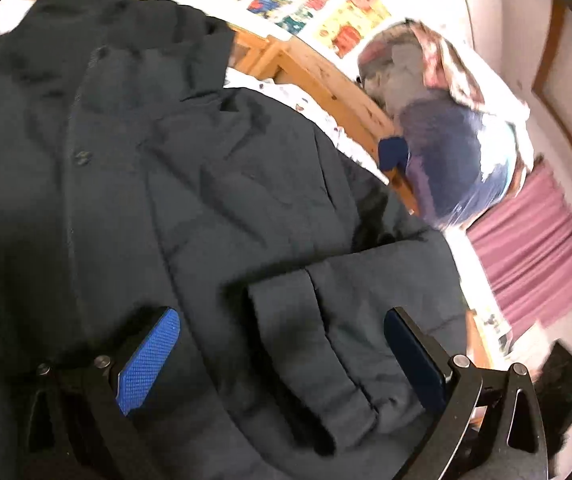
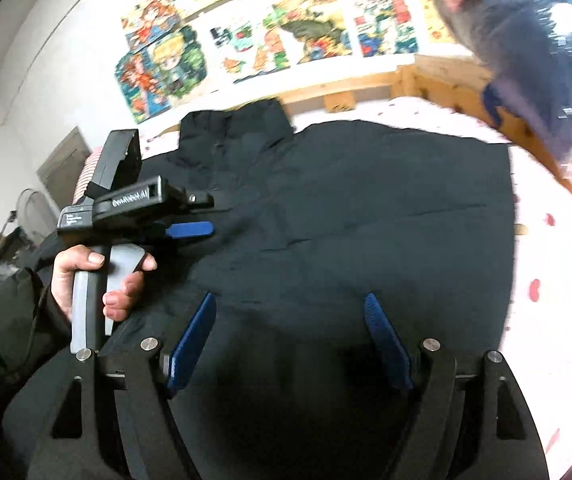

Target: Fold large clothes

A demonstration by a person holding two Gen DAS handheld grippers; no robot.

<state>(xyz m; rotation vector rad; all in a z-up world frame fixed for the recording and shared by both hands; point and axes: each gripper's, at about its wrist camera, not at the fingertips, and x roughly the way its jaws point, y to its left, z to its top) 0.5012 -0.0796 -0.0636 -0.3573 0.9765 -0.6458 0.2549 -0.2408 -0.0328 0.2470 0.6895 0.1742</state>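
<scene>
A large dark jacket [image 2: 366, 208] lies spread flat on the bed, collar towards the wall. In the left wrist view the jacket [image 1: 166, 160] fills the frame, and a sleeve with its cuff [image 1: 326, 332] is folded across the body. My left gripper [image 1: 281, 314] hovers over that sleeve, open, its blue pads on either side of the cuff. From the right wrist view a hand [image 2: 86, 276] holds the left gripper [image 2: 210, 214] over the jacket's left side. My right gripper [image 2: 290, 298] is open above the jacket's lower part, gripping nothing.
The bed has a white sheet [image 2: 546, 264] with red marks and a wooden frame [image 2: 438, 76]. Colourful posters [image 2: 270, 36] cover the wall behind. A bulging bundle of clothes [image 2: 534, 60] sits at the bed's far right corner. A pink curtain [image 1: 534, 248] hangs beyond it.
</scene>
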